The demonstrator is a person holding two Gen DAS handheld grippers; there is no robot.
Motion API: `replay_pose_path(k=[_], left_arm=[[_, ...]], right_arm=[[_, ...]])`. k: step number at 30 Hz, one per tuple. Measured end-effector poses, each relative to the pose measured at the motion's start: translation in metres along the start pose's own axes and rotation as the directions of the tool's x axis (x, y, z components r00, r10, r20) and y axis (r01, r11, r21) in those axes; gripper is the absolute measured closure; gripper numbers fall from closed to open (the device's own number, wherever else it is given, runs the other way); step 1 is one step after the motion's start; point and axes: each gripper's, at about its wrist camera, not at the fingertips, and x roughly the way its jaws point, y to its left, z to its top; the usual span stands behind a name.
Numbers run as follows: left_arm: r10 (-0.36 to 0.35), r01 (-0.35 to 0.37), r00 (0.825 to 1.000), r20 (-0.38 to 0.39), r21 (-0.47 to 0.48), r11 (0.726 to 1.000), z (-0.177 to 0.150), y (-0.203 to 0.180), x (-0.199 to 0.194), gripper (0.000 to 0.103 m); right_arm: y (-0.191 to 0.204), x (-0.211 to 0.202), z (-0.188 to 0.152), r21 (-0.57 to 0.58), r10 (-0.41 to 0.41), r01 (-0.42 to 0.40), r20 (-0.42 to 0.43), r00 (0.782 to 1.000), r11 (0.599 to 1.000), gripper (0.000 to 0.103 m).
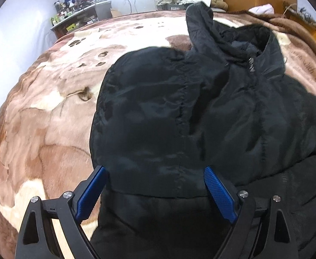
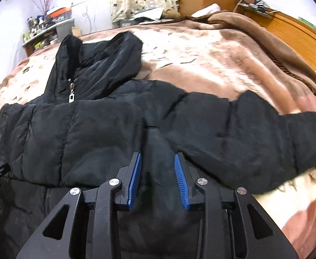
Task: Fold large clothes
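1. The left hand-held gripper (image 1: 155, 172) hovers with its fingers spread wide over the black jacket (image 1: 201, 118).
2. The right hand-held gripper (image 2: 158, 161) is partly open, holding nothing, above the jacket's sleeve (image 2: 255, 133).
3. The jacket lies flat on the bed's brown blanket (image 1: 50, 108), collar (image 2: 97, 58) away.

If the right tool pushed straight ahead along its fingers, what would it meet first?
Most likely the black jacket: the open right tool already has its fabric between the fingers, near the outstretched sleeve. Depth is unclear.

Bright, even indoor light; strong fisheye bending and dark corners.
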Motion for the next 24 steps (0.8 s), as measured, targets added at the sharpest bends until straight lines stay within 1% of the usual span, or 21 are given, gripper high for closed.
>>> replay_pose_path(k=[2, 4, 5, 6, 8, 10, 13, 15, 16, 17, 19, 20, 21, 24], left_arm=[[-0.028, 0.028, 1.0, 0.007, -0.013, 1.0, -0.002, -0.002, -0.01, 0.011], [-0.036, 0.036, 0.999, 0.017, -0.013, 0.999, -0.004, -0.007, -0.02, 0.011], [-0.05, 0.05, 0.998, 0.024, -0.014, 0.999, -0.006, -0.01, -0.027, 0.011], [-0.061, 0.062, 0.998, 0.031, -0.018, 0.998, -0.007, -0.013, -0.032, 0.011], [-0.094, 0.095, 0.995, 0.04, -0.02, 0.995, -0.01, -0.024, -0.042, 0.011], [-0.106, 0.107, 0.993, 0.052, -0.015, 0.994, -0.011, -0.036, -0.047, 0.011], [-0.141, 0.141, 0.989, 0.044, 0.003, 0.99, -0.014, -0.061, -0.053, 0.011], [-0.17, 0.17, 0.985, 0.029, 0.009, 0.985, -0.016, -0.077, -0.054, 0.011], [-0.17, 0.17, 0.985, 0.03, 0.024, 0.985, -0.017, -0.085, -0.056, 0.011], [-0.171, 0.17, 0.985, 0.031, 0.046, 0.984, -0.017, -0.094, -0.056, 0.011], [-0.186, 0.184, 0.982, 0.034, 0.063, 0.981, -0.017, -0.107, -0.058, 0.011], [-0.211, 0.209, 0.977, 0.031, 0.065, 0.976, -0.018, -0.115, -0.058, 0.011], [-0.222, 0.22, 0.975, 0.026, 0.066, 0.973, -0.018, -0.121, -0.058, 0.011], [-0.221, 0.219, 0.975, 0.015, 0.097, 0.971, -0.02, -0.138, -0.056, 0.011]], right_arm=[[-0.016, -0.013, -0.004, 0.021, -0.004, 0.004, 0.021, 1.0, 1.0, 0.069], [-0.034, -0.022, -0.009, 0.054, -0.014, 0.012, 0.035, 0.999, 0.998, 0.063], [-0.049, -0.026, -0.014, 0.087, -0.023, 0.02, 0.036, 0.999, 0.996, 0.055], [-0.06, -0.029, -0.017, 0.111, -0.031, 0.027, 0.032, 0.999, 0.993, 0.053], [-0.091, -0.034, -0.026, 0.181, -0.052, 0.046, 0.027, 0.998, 0.982, 0.053], [-0.117, -0.039, -0.033, 0.243, -0.079, 0.071, 0.026, 0.997, 0.967, 0.053], [-0.159, -0.05, -0.042, 0.308, -0.139, 0.119, 0.045, 0.989, 0.944, 0.053], [-0.192, -0.062, -0.047, 0.363, -0.226, 0.188, 0.064, 0.972, 0.912, 0.052], [-0.205, -0.066, -0.048, 0.388, -0.249, 0.202, 0.075, 0.966, 0.899, 0.05], [-0.222, -0.071, -0.051, 0.425, -0.273, 0.214, 0.082, 0.958, 0.88, 0.046], [-0.245, -0.075, -0.054, 0.469, -0.285, 0.213, 0.088, 0.955, 0.857, 0.044], [-0.258, -0.074, -0.055, 0.485, -0.293, 0.219, 0.082, 0.953, 0.847, 0.044], [-0.266, -0.073, -0.054, 0.486, -0.299, 0.226, 0.077, 0.951, 0.844, 0.044], [-0.282, -0.066, -0.05, 0.473, -0.296, 0.225, 0.079, 0.952, 0.852, 0.044]])
